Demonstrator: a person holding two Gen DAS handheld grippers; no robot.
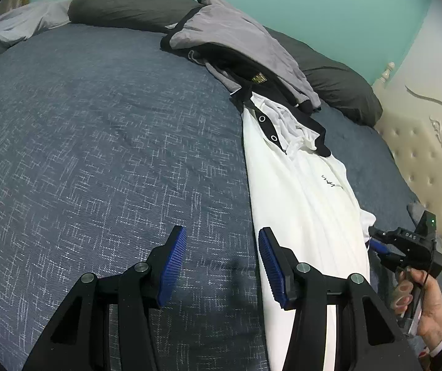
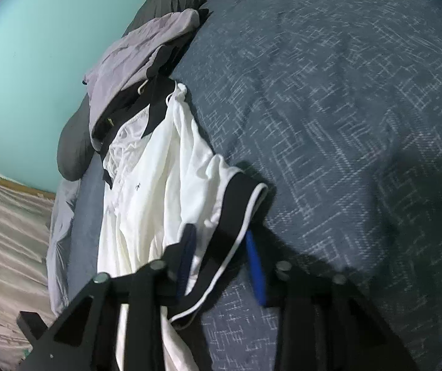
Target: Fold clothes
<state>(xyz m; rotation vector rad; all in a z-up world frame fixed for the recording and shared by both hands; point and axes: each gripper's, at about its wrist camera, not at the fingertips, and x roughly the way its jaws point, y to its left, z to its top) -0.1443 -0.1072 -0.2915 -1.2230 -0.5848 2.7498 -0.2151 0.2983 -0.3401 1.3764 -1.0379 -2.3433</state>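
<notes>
A white polo shirt (image 1: pixel 298 191) with a black collar and placket lies lengthwise on the bed, folded into a narrow strip. My left gripper (image 1: pixel 221 266) is open over the bedspread, its right finger at the shirt's left edge, with nothing between the pads. My right gripper (image 1: pixel 378 247) sits at the shirt's right side, held by a person's hand (image 1: pixel 428 303). In the right wrist view the shirt (image 2: pixel 159 179) has its black-trimmed sleeve cuff (image 2: pixel 236 210) lying between the jaws of my right gripper (image 2: pixel 221 238). Those jaws stand apart and the blue pads do not press the cloth.
A grey garment (image 1: pixel 230 31) with black trim is heaped over the shirt's collar end, against dark grey pillows (image 1: pixel 128 3). The blue patterned bedspread (image 1: pixel 97 123) stretches wide to the left. A cream tufted headboard (image 1: pixel 431 160) stands at the right. Striped floor (image 2: pixel 4 232) lies past the bed's edge.
</notes>
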